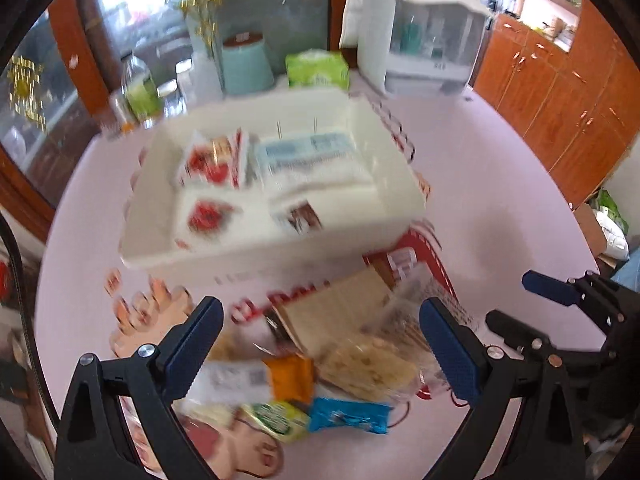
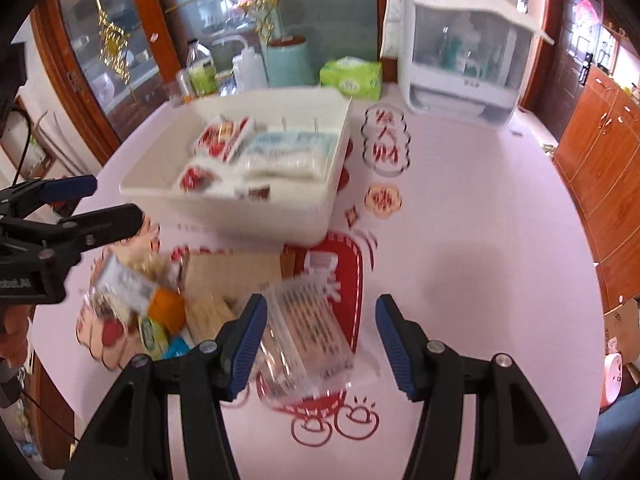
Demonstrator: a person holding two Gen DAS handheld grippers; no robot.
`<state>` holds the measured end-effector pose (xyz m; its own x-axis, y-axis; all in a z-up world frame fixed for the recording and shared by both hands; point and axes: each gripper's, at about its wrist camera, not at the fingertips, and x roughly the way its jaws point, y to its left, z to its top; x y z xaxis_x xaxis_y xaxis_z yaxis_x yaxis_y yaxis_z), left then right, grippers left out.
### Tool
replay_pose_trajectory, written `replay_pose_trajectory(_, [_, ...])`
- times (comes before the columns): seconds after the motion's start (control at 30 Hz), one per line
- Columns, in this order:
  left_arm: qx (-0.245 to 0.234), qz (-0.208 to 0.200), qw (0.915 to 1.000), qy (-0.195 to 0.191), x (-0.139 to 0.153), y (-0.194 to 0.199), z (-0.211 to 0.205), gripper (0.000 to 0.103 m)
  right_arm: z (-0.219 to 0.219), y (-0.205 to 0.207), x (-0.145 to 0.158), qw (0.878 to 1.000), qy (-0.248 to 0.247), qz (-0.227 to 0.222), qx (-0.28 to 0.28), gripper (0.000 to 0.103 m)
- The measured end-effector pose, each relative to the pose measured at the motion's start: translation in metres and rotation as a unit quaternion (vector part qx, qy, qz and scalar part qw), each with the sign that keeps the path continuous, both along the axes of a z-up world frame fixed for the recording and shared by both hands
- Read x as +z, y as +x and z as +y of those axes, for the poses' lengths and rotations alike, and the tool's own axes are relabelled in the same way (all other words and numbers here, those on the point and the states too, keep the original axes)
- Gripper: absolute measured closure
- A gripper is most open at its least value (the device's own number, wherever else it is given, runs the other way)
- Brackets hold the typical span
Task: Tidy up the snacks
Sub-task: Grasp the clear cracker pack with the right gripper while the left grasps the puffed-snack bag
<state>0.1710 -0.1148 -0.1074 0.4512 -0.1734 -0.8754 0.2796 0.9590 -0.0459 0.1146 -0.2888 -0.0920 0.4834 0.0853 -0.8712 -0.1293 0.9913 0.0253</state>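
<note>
Several packets already lie in the bin (image 2: 248, 216) ahead; both hand-held grippers, left (image 1: 320, 344) and right (image 2: 320, 344), gape empty over the remaining snack pile (image 1: 320, 364).

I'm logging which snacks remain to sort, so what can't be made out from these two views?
- Snack pile, left view: motion blur smears every wrapper, so no labels can be read.
- Bin contents, both views: blurred; the packet count is unclear, and the near wall hides the bottom.
- Clear pack, right view: blurred, its left edge behind the right gripper finger.
- Left gripper: open above the pile; whether it touches anything is unclear.
</note>
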Motion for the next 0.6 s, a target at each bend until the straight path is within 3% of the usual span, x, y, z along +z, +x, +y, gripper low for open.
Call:
replay_pose_trajectory(0.13, [0.035, 0.036, 0.9987, -0.007, -0.033, -0.003, -0.013, 0.005, 0.000, -0.009, -0.023, 1.000, -0.006, 0.014, 0.027, 0.046])
replay_pose_trajectory(0.4, [0.086, 0.074, 0.9935, -0.003, -0.071, 0.001, -0.028, 0.005, 0.008, -0.022, -0.059, 0.994, 0.013, 0.049, 0.093, 0.046])
replay_pose_trajectory(0.6, [0.122, 0.103, 0.9869, 0.020, -0.095, -0.002, -0.029, 0.005, 0.010, -0.025, -0.075, 0.992, 0.004, 0.062, 0.109, 0.041])
